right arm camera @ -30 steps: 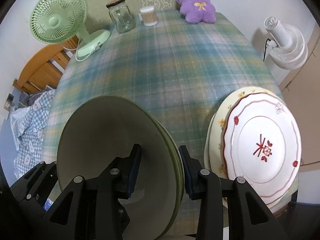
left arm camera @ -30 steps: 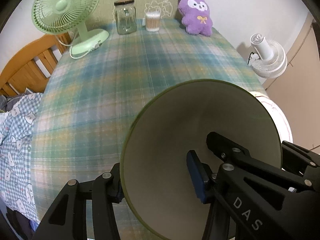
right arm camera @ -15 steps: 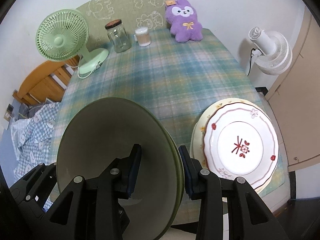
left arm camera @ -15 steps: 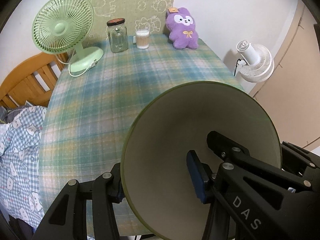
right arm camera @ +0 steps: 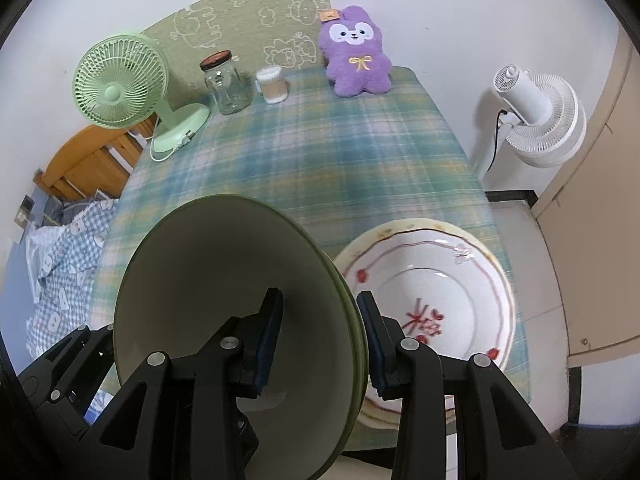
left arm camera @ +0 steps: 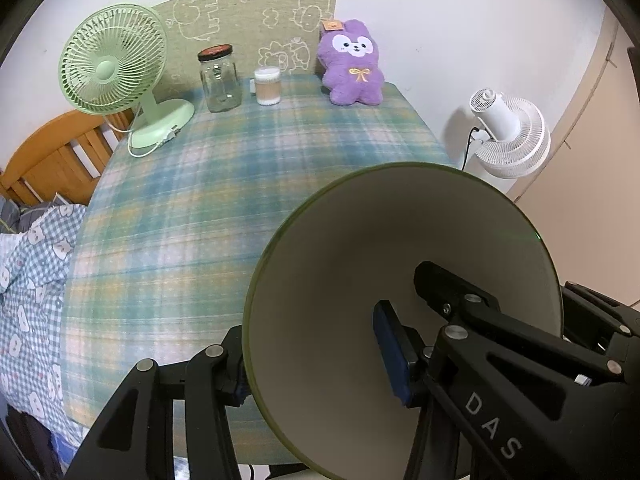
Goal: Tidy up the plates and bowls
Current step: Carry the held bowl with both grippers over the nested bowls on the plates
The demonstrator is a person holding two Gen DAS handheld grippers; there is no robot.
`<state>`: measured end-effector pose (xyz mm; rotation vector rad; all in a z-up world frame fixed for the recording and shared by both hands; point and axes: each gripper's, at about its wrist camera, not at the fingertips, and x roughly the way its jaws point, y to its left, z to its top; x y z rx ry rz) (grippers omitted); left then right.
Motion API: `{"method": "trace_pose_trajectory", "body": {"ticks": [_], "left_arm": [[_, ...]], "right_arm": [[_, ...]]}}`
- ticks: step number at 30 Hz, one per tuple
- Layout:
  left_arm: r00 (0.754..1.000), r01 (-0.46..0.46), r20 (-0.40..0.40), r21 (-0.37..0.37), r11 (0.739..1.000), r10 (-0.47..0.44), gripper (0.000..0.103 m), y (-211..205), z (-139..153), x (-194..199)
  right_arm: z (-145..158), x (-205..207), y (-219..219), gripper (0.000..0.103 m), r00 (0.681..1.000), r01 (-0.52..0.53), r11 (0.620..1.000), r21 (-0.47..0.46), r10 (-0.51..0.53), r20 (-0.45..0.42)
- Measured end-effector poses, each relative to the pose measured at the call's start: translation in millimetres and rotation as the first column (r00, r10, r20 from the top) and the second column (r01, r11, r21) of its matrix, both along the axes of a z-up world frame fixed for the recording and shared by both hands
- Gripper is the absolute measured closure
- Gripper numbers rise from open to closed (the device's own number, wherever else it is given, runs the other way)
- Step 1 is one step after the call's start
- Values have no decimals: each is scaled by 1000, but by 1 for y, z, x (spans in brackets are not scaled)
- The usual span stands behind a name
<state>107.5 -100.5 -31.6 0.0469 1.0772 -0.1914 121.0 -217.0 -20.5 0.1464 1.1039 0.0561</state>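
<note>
The left tongs and the right tongs both pinched the rim of the same green plate, which was held on edge in the air above the near part of the tabletop. In the right wrist view there seemed to be two green plates pressed together, but this could not be told for sure. Just to the right of them, a white plate with red flowers lay on top of a cream plate near the front right corner. At the far side stood a green fan, a glass jar, a cotton swab box and a purple plush toy. A white fan stood on the floor to the right.
</note>
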Motion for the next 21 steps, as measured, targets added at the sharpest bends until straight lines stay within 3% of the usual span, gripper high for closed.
{"method": "trace_pose_trajectory", "body": {"ticks": [21], "left_arm": [[995,-34,-89,-10,999,33,51,-90,-37,13]], "right_arm": [[-38,17,-94,61,996,-27,999,-19,26,-80]]}}
